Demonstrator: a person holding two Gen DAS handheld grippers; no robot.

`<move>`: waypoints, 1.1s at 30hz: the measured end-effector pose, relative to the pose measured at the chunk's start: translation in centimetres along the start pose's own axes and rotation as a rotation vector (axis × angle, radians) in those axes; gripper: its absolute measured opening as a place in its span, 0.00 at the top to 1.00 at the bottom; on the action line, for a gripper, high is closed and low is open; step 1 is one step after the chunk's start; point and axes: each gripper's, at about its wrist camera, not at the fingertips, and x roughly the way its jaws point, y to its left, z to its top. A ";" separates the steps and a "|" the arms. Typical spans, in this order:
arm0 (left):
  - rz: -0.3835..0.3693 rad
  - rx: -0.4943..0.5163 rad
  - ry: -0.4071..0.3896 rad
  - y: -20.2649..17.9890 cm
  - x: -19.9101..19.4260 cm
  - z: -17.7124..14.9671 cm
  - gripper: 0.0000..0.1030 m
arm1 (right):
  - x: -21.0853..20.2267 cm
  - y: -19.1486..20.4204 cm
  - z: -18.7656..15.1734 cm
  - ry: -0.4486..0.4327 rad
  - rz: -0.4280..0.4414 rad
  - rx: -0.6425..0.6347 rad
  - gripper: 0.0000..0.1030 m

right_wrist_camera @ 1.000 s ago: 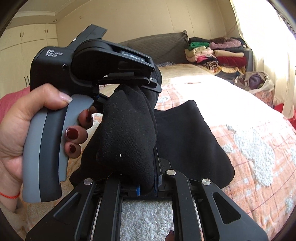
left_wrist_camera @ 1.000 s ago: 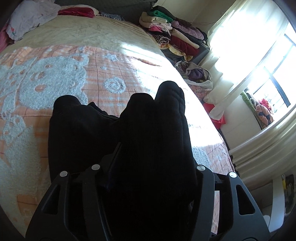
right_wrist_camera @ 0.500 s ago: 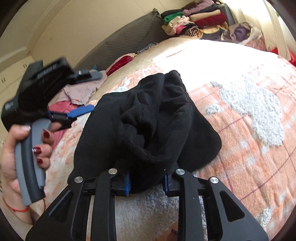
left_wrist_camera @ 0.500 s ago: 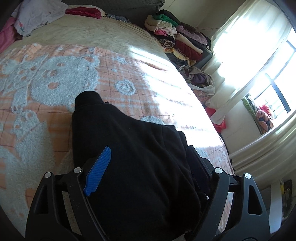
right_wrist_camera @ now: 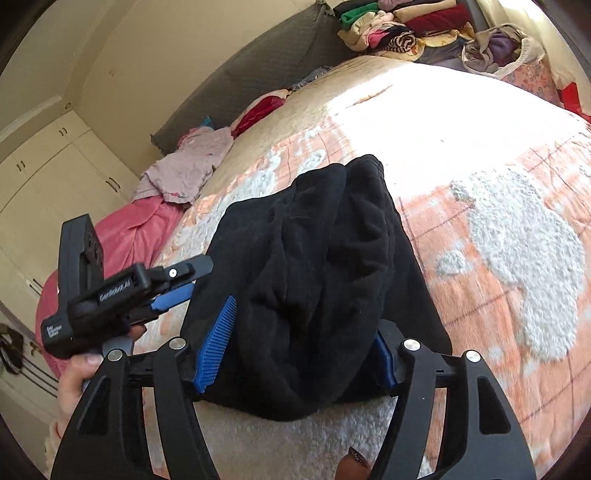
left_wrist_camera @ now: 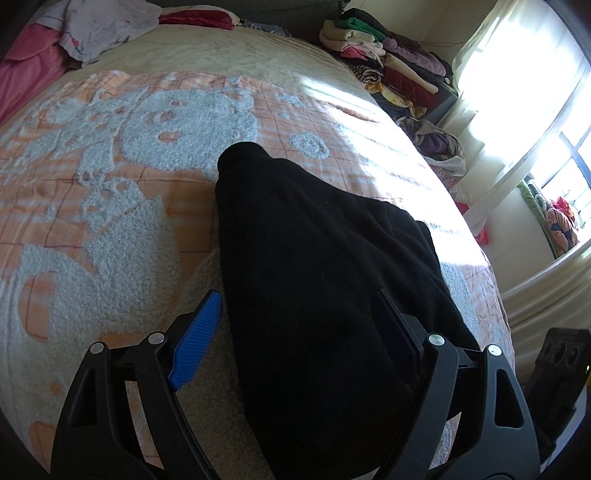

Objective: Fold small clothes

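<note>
A plain black fleece garment (left_wrist_camera: pixel 317 266) fills the centre of the frame on a peach-orange checked bedspread (left_wrist_camera: pixel 110 192) patterned with fluffy white animal shapes. Black-framed tools carry ribbed blue pads: the left tool (left_wrist_camera: pixel 295 332) at lower centre of its view, the right tool (right_wrist_camera: pixel 295 339) at lower centre of its own. At upper left lie a pale pink crumpled shirt (left_wrist_camera: pixel 107 26) and a hot-pink blanket (left_wrist_camera: pixel 26 70). Upper right, a stack of folded clothes (left_wrist_camera: pixel 384 62) shows green, cream, purple and dark red.
</note>
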 end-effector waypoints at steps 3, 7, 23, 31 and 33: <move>0.011 0.007 0.009 0.2 0.0 -0.8 0.27 | 0.9 -0.4 1.4 0.029 0.009 0.016 0.37; 0.021 0.020 0.015 0.1 -0.1 -1.7 0.27 | 2.1 -0.5 2.6 0.077 0.003 0.017 0.37; 0.035 0.048 -0.011 -0.6 -0.9 -1.7 0.27 | 2.6 4.3 4.4 -0.001 -0.088 -0.313 0.80; 0.012 0.066 0.018 -1.7 -1.0 -2.5 0.27 | 2.7 2.6 5.0 -0.004 -0.185 -0.384 0.81; 0.009 0.074 0.042 -2.2 -0.1 -3.3 0.27 | 3.7 0.6 4.5 0.031 -0.211 -0.346 0.81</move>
